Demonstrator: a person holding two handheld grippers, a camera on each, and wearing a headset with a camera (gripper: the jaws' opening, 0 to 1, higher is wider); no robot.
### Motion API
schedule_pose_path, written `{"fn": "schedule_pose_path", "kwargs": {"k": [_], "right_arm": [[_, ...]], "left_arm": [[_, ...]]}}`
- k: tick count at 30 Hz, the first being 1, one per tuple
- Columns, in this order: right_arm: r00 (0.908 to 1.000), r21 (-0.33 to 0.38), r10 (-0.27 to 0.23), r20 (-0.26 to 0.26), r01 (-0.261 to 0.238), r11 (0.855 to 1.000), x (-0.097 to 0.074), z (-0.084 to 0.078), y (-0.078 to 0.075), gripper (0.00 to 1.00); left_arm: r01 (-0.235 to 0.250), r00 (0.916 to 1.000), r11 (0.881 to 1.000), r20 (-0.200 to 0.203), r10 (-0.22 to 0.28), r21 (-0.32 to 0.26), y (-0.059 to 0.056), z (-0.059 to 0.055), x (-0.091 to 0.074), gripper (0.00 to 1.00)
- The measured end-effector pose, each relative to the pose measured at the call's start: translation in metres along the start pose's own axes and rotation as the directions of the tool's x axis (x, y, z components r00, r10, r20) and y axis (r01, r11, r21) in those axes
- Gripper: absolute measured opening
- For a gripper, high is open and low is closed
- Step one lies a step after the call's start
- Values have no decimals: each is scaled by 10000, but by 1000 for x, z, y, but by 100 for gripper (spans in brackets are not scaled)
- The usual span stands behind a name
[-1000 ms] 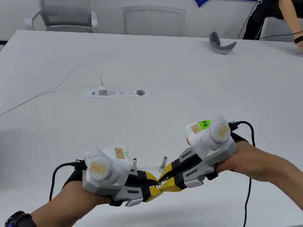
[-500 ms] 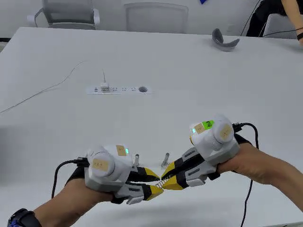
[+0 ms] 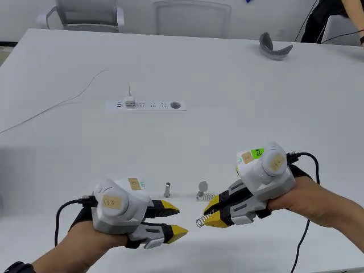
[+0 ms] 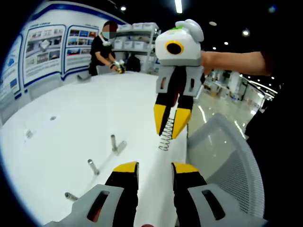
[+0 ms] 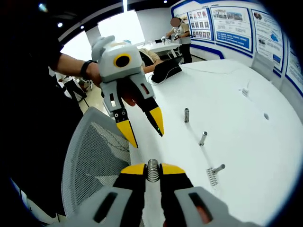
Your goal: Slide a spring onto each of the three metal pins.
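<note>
My right gripper (image 3: pixel 209 215) is shut on a small metal spring (image 3: pixel 199 221) whose free end sticks out toward the left; in the right gripper view the spring (image 5: pixel 152 170) sits between the yellow fingertips. My left gripper (image 3: pixel 170 220) is open and holds nothing, a short gap away from that spring. It faces the right gripper (image 4: pixel 169 124) and its spring (image 4: pixel 165 136). Behind the grippers a metal pin (image 3: pixel 167 189) stands upright. A second pin (image 3: pixel 203 186) has a loose spring (image 3: pixel 205 197) lying at its base. A third pin (image 5: pixel 186 115) looks ribbed, as if wearing a spring.
A white power strip (image 3: pixel 145 105) with a plugged cable lies mid-table, its thin wire (image 3: pixel 62 103) running left. A grey curved object (image 3: pixel 274 48) rests at the far right. Chairs (image 3: pixel 192 17) stand behind the white table (image 3: pixel 239 108). A mesh chair (image 5: pixel 92 156) is below the table edge.
The two grippers, whose tips met at the spring, have drawn apart. My left gripper has opened and let go; the spring stays in the right gripper. The head camera tilted slightly.
</note>
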State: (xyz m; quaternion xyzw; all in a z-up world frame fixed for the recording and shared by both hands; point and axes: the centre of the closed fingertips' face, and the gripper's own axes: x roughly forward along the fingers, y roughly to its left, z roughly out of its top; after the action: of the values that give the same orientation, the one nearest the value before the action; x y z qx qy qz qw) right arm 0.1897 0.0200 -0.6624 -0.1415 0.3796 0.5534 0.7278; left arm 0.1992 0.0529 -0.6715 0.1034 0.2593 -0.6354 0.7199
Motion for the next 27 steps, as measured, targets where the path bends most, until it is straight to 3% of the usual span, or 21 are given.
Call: {"fn": "schedule_pose_path", "kwargs": {"k": [2, 12, 27], "right_arm": [[9994, 140, -273, -213, 276, 9995, 2, -5, -6, 12], [9966, 367, -603, -562, 625, 9974, 6, -12, -19, 12], [9903, 389, -980, -982, 1022, 9940, 15, -14, -42, 12]], "left_arm": [[-150, 9998, 9999, -107, 150, 40, 3, -5, -1, 30], [-891, 9960, 9954, -139, 887, -358, 20, -18, -11, 37], [-1907, 9816, 9748, -116, 1906, -1158, 45, -34, -29, 44]]}}
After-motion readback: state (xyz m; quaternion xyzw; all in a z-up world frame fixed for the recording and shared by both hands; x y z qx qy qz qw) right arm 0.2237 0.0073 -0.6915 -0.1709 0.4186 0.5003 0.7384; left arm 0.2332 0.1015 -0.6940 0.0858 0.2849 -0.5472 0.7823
